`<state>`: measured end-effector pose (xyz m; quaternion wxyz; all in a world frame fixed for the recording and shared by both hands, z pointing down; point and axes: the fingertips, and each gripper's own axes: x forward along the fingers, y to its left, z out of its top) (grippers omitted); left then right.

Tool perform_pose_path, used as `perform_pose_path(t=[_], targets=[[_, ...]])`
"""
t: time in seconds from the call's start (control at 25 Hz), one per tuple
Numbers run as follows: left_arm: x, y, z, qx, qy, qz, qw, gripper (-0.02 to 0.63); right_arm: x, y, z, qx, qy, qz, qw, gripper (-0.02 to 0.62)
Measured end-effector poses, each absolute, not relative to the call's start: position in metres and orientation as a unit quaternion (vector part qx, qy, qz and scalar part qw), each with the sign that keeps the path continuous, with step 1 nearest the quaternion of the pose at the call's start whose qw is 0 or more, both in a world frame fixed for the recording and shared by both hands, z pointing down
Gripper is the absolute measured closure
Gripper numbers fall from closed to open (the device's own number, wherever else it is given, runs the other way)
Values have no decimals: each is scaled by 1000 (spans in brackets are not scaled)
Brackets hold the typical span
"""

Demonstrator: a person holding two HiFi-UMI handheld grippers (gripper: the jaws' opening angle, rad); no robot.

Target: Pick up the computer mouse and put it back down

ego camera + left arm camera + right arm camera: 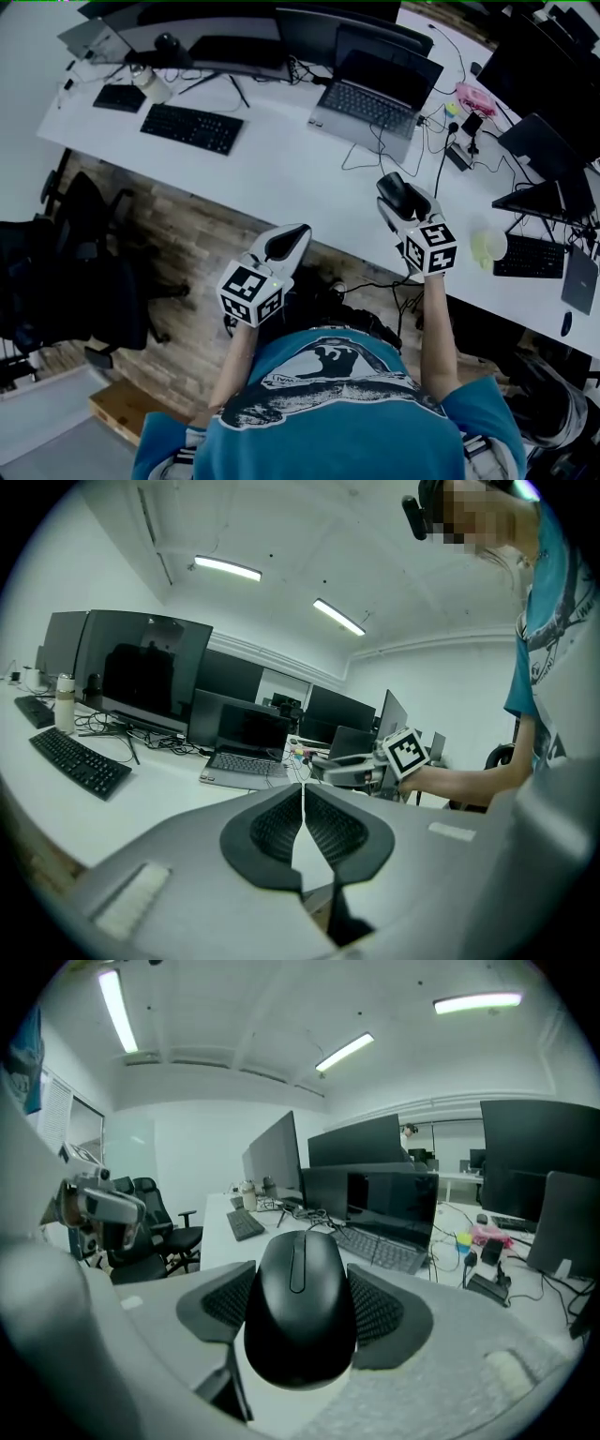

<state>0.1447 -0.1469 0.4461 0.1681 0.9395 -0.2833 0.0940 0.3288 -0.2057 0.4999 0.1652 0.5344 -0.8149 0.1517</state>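
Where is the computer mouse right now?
The computer mouse is gripped between the jaws of the right gripper, held above the white desk at the head view's right, in front of the open laptop.

A black mouse (392, 189) is gripped in the right hand-held gripper (401, 199), over the near edge of the white surface (281, 169). The left hand-held gripper (287, 241) is held beyond that edge, over the wooden floor (187, 234). A laptop (375, 98) and a keyboard (192, 127) are seen farther back.

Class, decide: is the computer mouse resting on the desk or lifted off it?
Lifted: the right claw clamps the mouse, held in the air above the desk.
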Motion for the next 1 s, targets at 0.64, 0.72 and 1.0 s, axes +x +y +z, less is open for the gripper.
perform_pose_path(t=[0.64,0.72,1.0], targets=[[82,-223,426,942,-283,92,152,586,234,-275,401,517,-847,88,92,293],[68,-231,425,940,-292,88,151,586,216,-287,408,506,-852,92,98,293],[17,-252,430,926,-330,81,163,586,147,-335,436,461,-873,111,116,293]])
